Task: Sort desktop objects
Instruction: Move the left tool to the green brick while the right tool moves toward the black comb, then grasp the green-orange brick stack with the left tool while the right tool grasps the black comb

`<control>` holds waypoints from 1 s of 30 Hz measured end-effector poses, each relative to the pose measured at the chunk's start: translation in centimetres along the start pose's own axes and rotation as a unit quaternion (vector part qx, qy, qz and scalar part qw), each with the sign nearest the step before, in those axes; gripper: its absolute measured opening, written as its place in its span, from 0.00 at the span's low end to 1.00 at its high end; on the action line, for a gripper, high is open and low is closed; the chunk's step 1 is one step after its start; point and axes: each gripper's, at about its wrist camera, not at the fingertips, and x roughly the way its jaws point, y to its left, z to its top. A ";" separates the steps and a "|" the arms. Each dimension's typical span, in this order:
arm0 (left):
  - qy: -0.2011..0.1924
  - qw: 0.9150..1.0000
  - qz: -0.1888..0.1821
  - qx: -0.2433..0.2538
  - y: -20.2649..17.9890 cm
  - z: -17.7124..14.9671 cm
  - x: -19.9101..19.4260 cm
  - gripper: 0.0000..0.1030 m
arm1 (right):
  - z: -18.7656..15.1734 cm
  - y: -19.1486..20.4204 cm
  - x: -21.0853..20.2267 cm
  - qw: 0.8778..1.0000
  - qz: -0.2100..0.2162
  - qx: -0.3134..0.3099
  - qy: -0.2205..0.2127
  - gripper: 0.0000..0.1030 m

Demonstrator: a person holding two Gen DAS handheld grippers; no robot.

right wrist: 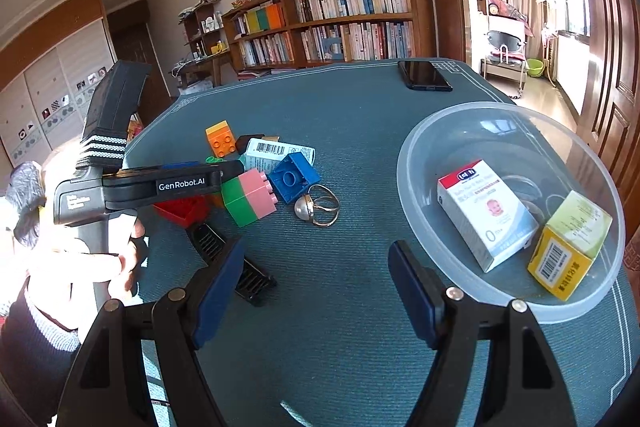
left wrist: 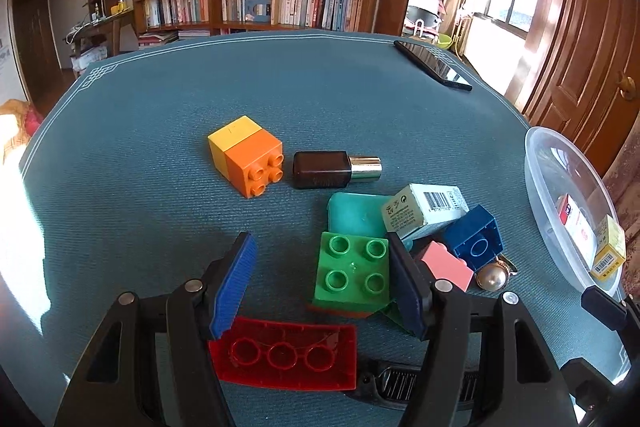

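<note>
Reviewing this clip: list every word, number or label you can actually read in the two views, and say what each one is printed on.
"GenRobot.AI": on the side of the left gripper.
"0": on the white baby-product box in the clear bowl; its red logo is too blurred to read.
Barcodes and small print on the yellow box and the pale blue box: too small to read.

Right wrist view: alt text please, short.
The open right gripper hovers over a teal table mat, empty, beside a clear plastic bowl holding a white box and a yellow box. To the left, the left gripper reaches into a pile of toy bricks near a pearl ring.
</note>
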 end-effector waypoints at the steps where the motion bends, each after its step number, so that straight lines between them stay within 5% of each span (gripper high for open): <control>1: 0.000 1.000 -0.001 -0.002 0.1 -0.1 0.1 0.65 | 0.0 0.0 0.1 1.000 0.002 0.000 0.003 0.76; 8: 0.003 1.000 -0.004 -0.010 0.5 -0.7 -0.3 0.35 | -0.1 0.6 0.6 1.000 0.018 -0.010 0.019 0.76; 30: -0.046 0.995 0.011 -0.086 4.3 -0.2 -4.0 0.35 | 0.3 4.1 4.0 0.993 0.065 -0.048 0.081 0.76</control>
